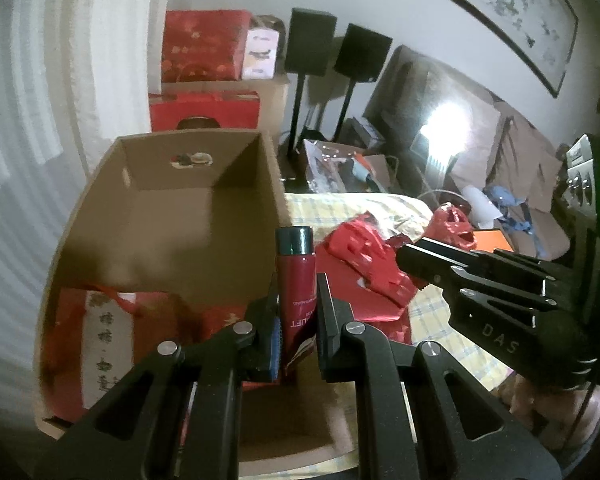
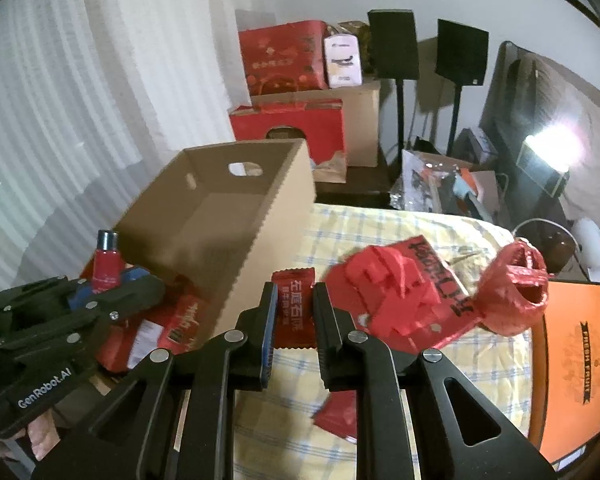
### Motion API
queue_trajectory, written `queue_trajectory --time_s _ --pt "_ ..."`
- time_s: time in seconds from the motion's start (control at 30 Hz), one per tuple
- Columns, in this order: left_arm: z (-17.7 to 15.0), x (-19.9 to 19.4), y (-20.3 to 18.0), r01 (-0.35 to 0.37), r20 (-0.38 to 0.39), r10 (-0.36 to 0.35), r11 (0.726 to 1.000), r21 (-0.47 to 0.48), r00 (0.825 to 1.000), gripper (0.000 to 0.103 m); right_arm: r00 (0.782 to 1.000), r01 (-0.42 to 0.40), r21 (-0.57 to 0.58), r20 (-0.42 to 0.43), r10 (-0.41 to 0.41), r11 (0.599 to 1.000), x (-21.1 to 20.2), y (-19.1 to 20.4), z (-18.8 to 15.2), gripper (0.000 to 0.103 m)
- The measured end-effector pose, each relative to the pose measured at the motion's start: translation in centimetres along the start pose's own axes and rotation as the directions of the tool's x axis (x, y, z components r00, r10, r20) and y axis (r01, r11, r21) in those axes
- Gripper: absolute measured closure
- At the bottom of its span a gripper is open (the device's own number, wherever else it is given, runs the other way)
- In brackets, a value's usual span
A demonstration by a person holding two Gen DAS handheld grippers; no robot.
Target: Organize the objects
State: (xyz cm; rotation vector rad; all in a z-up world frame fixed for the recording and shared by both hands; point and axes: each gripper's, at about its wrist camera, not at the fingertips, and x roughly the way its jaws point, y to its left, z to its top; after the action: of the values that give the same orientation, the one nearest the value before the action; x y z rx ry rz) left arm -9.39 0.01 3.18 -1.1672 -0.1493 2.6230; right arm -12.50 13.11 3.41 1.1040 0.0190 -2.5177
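Observation:
My left gripper [image 1: 297, 292] is shut on a red tube with a dark cap [image 1: 297, 276], held upright over the near right part of the open cardboard box [image 1: 204, 208]; the tube also shows in the right wrist view [image 2: 107, 261]. My right gripper [image 2: 295, 300] is shut on a small red sachet with Chinese print [image 2: 294, 308], above the checked yellow cloth [image 2: 380, 232], right of the box [image 2: 236, 216]. Red packets [image 1: 112, 332] lie in the box's near end. Crumpled red wrappers [image 2: 404, 296] and a red plastic bag [image 2: 514, 292] lie on the cloth.
An orange "Fresh Fruit" box [image 2: 572, 372] sits at the right edge. Red gift boxes [image 2: 288, 124] on cartons stand behind the cardboard box. Two black speakers on stands [image 2: 394, 44], bags and clutter [image 2: 440, 176] are further back. A white curtain [image 2: 80, 100] hangs on the left.

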Motion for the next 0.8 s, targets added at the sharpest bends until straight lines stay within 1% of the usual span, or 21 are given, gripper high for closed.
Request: queue_trajectory --time_s 0.17,0.3,0.37,0.57,0.73,0.8 --pt "-0.5 -0.6 1.4 0.002 -0.031 -0.001 1.0 0.016 1.0 0.091 0.998 -0.063 -0.015 -0.023 0.063 0.998 0.4 2.0 0.2 0.087" --pt "-1.8 -0.9 2.6 0.021 -0.069 -0.02 1.0 0.009 0.997 0.091 0.99 -0.128 -0.021 -0.068 0.126 0.992 1.1 3.6 -0.5 0.087" --pt "-2.5 -1.0 3.0 0.019 -0.081 -0.019 1.0 0.006 0.997 0.091 0.985 -0.153 -0.022 -0.087 0.151 0.988 1.5 4.4 -0.9 0.087" --pt "-4.4 -1.6 3.1 0.021 -0.104 -0.02 1.0 0.009 0.994 0.091 0.971 -0.204 -0.021 -0.128 0.2 0.979 2.1 6.1 -2.0 0.087" --pt "-5.7 -1.3 2.7 0.03 -0.133 -0.027 0.999 0.02 0.991 0.091 0.955 -0.251 0.009 -0.163 0.249 0.968 2.5 6.4 -2.9 0.087" --pt "-6.3 -1.0 2.4 0.031 -0.15 -0.027 0.999 0.023 0.988 0.091 0.952 -0.256 0.014 -0.168 0.255 0.967 2.6 6.5 -3.0 0.087"
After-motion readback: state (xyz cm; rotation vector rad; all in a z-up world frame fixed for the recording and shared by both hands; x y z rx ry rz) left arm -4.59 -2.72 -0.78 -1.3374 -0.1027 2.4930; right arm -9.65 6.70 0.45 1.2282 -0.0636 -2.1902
